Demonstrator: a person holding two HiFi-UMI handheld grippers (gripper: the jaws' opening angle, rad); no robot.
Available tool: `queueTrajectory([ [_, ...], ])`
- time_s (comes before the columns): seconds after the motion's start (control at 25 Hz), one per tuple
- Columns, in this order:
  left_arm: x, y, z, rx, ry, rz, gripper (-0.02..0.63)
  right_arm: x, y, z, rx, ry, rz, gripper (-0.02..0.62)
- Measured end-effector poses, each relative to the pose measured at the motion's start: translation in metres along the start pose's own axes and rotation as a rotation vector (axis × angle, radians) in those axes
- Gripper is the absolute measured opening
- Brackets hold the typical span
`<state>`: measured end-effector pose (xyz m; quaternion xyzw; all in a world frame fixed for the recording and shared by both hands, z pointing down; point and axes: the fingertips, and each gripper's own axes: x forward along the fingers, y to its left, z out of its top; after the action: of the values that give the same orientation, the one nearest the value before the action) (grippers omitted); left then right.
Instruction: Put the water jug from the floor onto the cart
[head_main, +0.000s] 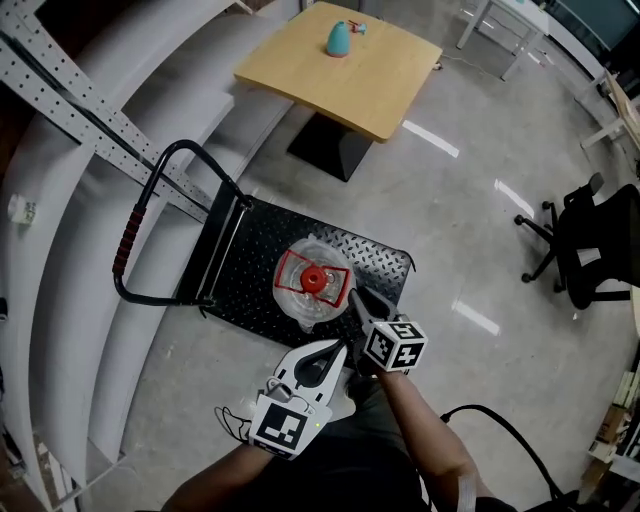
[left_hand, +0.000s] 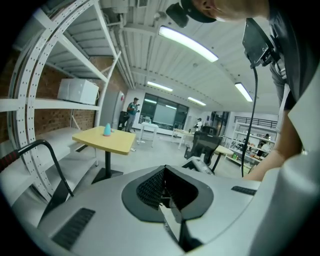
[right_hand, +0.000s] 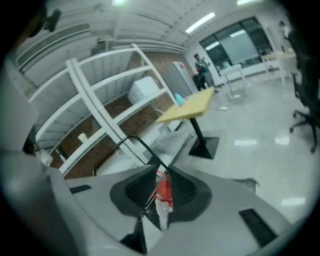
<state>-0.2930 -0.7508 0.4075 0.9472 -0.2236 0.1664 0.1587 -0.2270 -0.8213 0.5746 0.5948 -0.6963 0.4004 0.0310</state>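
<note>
so the water jug is sitting upright on the black cart, toward the deck edge nearest the person, red cap pointing straight up at the head camera and a red handle or band framing the neck (can't tell which from above). My guess on handling: clear plastic body, so if it's full it'll be properly heavy and the water will slosh and tug on any quick move. Those smooth rounded walls probably flex and slip under 2 small pads. If it needs nudging further in from the edge, I'd take it by the red bit at the neck, which looks like the stiffest part, rather than squeeze the belly. The right gripper has its tip just beside the jug's rim on the near side. In the right gripper view its jaws stand apart with a narrow gap, and the red top shows through it further off, so it's holding nothing as far as I can see. The left gripper hangs a bit nearer the person, clear of the cart, jaws closed tip to tip on nothing. Further out there's the cart's push handle, a wooden table with a small teal thing on it, and an office chair well apart on the right. Job looks basically done to me
</note>
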Motion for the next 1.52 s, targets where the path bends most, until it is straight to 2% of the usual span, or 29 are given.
queueTrajectory([
  [0.04,-0.006,-0.001,0.008,0.008,-0.013,-0.003,0.005,-0.022,0.027,0.02,-0.086,-0.031,0.018,0.054],
  [0.12,-0.02,-0.005,0.031,0.018,-0.073,-0.006,0.005,-0.069,0.074,0.058,-0.227,-0.104,0.029,0.009],
  [0.2,-0.036,-0.015,0.054,0.029,-0.132,-0.01,0.005,-0.12,0.113,0.089,-0.329,-0.195,0.028,0.005],
  [0.28,-0.054,-0.033,0.073,0.076,-0.176,-0.018,0.005,-0.171,0.144,0.11,-0.422,-0.296,0.022,0.003],
  [0.4,-0.087,-0.071,0.085,0.145,-0.225,-0.04,0.005,-0.24,0.179,0.111,-0.489,-0.394,0.023,0.003],
  [0.56,-0.135,-0.141,0.067,0.128,-0.261,-0.046,0.005,-0.316,0.205,0.067,-0.53,-0.405,0.044,0.003],
  [0.72,-0.18,-0.232,0.015,0.138,-0.274,-0.027,0.005,-0.399,0.204,-0.017,-0.539,-0.409,0.059,0.002],
  [0.92,-0.256,-0.358,-0.071,0.066,-0.176,0.018,0.005,-0.523,0.208,-0.129,-0.523,-0.397,0.089,0.002],
  [1.08,-0.316,-0.442,-0.088,0.131,-0.208,-0.016,0.005,-0.602,0.231,-0.185,-0.481,-0.375,0.109,0.002],
  [1.28,-0.371,-0.49,-0.101,0.176,-0.216,-0.037,0.005,-0.652,0.261,-0.228,-0.457,-0.394,0.103,0.002],
  [1.52,-0.431,-0.492,-0.126,0.188,-0.203,-0.036,0.005,-0.666,0.309,-0.268,-0.447,-0.402,0.098,0.002],
])
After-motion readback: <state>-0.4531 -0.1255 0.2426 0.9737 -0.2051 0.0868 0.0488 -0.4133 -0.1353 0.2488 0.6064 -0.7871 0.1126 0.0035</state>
